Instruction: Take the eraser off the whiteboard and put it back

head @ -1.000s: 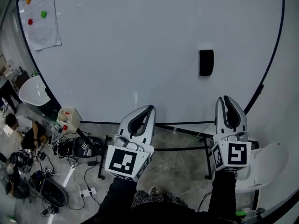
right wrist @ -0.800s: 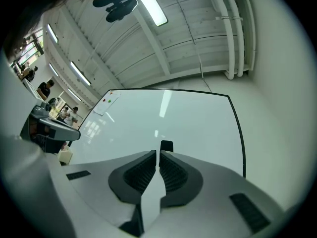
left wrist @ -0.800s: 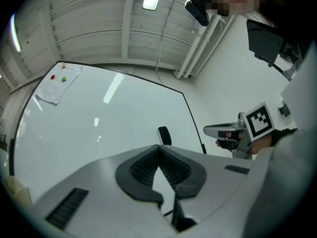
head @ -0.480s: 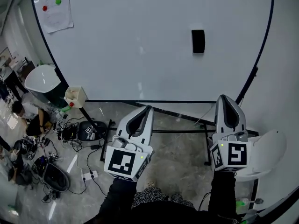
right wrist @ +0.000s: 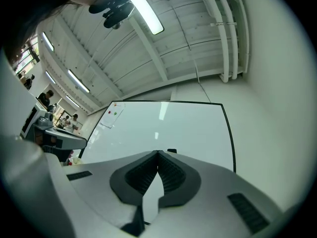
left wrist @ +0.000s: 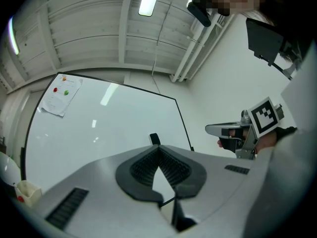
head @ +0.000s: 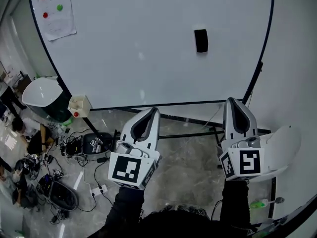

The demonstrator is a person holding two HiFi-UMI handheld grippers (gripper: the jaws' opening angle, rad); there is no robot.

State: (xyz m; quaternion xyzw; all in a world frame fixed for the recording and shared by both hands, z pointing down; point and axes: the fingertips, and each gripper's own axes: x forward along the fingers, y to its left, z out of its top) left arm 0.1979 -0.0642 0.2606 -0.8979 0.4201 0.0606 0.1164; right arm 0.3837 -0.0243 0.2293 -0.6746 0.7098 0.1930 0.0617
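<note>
Eraser [head: 200, 40]: small, black, upright; stuck to the whiteboard [head: 129, 48], high up and right of middle, near its right edge; nothing touching it.
Whiteboard: large, white, black-framed; paper sheet [head: 55, 11] with coloured dots at its top left corner.
Right gripper [head: 235, 107]: below the eraser and well apart from it, aimed toward the board; fingers clenched tip to tip on nothing.
Left gripper [head: 150, 115]: off to the left of the right one, also short of the board; fingers pressed together, empty.
Step in hand: most likely the approach, with the take-off not yet begun.
Next move: probably calls for spreading the right jaws, reaching up to the eraser, straddling its narrow sides, squeezing, then pulling straight off the board.
</note>
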